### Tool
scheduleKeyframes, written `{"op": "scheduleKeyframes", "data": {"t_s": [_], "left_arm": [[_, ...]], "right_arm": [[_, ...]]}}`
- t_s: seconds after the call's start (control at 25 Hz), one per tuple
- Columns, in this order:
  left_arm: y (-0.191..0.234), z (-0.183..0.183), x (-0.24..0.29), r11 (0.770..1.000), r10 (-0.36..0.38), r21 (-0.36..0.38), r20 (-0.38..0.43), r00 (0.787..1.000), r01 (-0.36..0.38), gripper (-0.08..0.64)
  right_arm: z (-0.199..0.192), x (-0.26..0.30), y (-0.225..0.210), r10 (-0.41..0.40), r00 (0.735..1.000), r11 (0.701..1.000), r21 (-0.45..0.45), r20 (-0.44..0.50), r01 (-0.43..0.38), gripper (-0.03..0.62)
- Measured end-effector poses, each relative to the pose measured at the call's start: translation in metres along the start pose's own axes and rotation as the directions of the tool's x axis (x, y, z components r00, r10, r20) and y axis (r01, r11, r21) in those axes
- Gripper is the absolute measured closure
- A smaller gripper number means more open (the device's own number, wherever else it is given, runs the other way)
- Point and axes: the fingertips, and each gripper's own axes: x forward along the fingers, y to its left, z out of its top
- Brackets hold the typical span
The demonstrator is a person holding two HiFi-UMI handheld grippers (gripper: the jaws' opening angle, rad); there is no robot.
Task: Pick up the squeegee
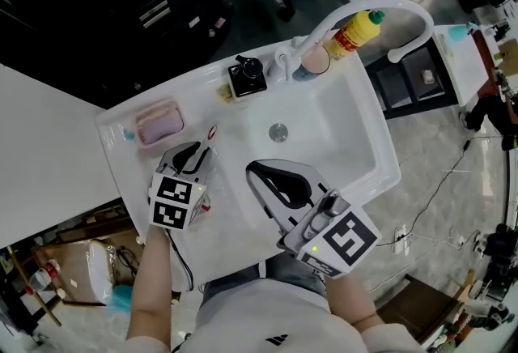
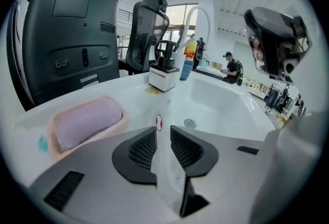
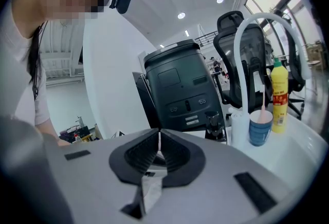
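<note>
A black-handled tool on a white block [image 1: 247,78], which may be the squeegee, stands on the sink's back rim beside the faucet; the left gripper view shows the same tool [image 2: 164,68] far ahead. My left gripper [image 1: 194,154] hovers over the left rim near the soap dish, its jaws a narrow gap apart with nothing between them [image 2: 163,134]. Over the front of the basin my right gripper [image 1: 279,181] is shut and empty [image 3: 159,142], and apart from the tool.
The white sink [image 1: 356,112] has a drain [image 1: 278,132] and an arched faucet [image 1: 380,7]. A pink soap [image 1: 158,125] lies in a dish at the left. A blue cup [image 1: 312,61] and a yellow bottle [image 1: 356,29] stand at the back. A small red-and-white mark [image 2: 158,122] sits on the rim.
</note>
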Motion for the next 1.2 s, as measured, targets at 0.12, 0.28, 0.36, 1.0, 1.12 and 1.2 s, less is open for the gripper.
{"op": "scheduleKeyframes", "data": {"t_s": [0.12,0.28,0.36,1.0,1.12,1.2], "left_arm": [[0.002,-0.008,0.004,1.000,0.002,0.008,-0.029,1.000,-0.002,0.468],[0.004,-0.015,0.011,1.000,0.009,0.013,-0.052,0.999,-0.008,0.454],[0.004,-0.019,0.014,1.000,0.009,0.011,-0.068,0.998,-0.008,0.451],[0.004,-0.034,0.024,0.997,0.031,0.069,-0.134,0.990,-0.022,0.449],[0.003,-0.035,0.026,0.997,0.038,0.073,-0.152,0.988,-0.027,0.448],[0.004,-0.037,0.027,0.996,0.042,0.079,-0.170,0.985,-0.028,0.448]], "right_arm": [[-0.002,0.002,0.000,0.003,1.000,1.000,0.000,-0.005,-0.003,0.580],[-0.003,0.004,0.000,0.006,1.000,1.000,0.000,-0.009,-0.006,0.580],[-0.004,0.005,0.000,0.007,1.000,1.000,0.000,-0.013,-0.007,0.580],[-0.004,0.007,0.001,0.013,1.000,1.000,-0.002,-0.020,-0.013,0.580],[-0.004,0.007,0.002,0.016,1.000,1.000,0.001,-0.019,-0.016,0.580],[-0.004,0.008,0.002,0.018,1.000,1.000,0.000,-0.019,-0.018,0.580]]}}
